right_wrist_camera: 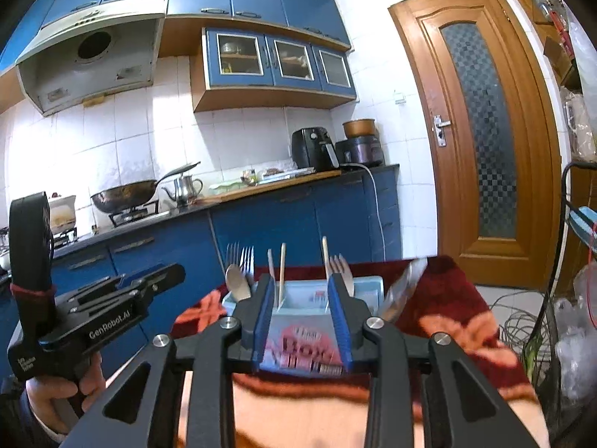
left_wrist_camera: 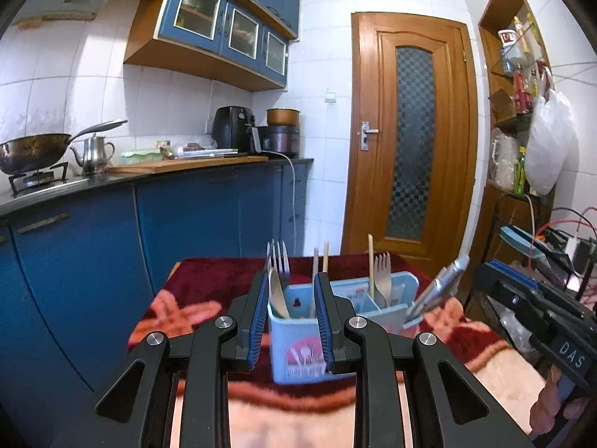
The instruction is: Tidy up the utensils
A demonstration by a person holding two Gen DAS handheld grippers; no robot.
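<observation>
Left wrist view: both your grippers, left gripper (left_wrist_camera: 291, 317) and right gripper (right_wrist_camera: 303, 324), hang apart and empty before the blue utensil caddy (left_wrist_camera: 298, 351). That metal spoon (left_wrist_camera: 436, 287) leans off its right end, so nudge the caddy and it may topple onto the red blanket (left_wrist_camera: 209, 280)

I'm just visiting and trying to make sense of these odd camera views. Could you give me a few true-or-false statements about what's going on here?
1. Both grippers are holding a utensil. False: the left gripper and right gripper are open and empty.
2. The utensil organizer is light blue. True.
3. It stands on a bare wooden table. False: it stands on a red patterned cloth.
4. Metal forks stand upright in its left compartment. True.
5. The wooden door stands wide open. False: it is shut.
</observation>
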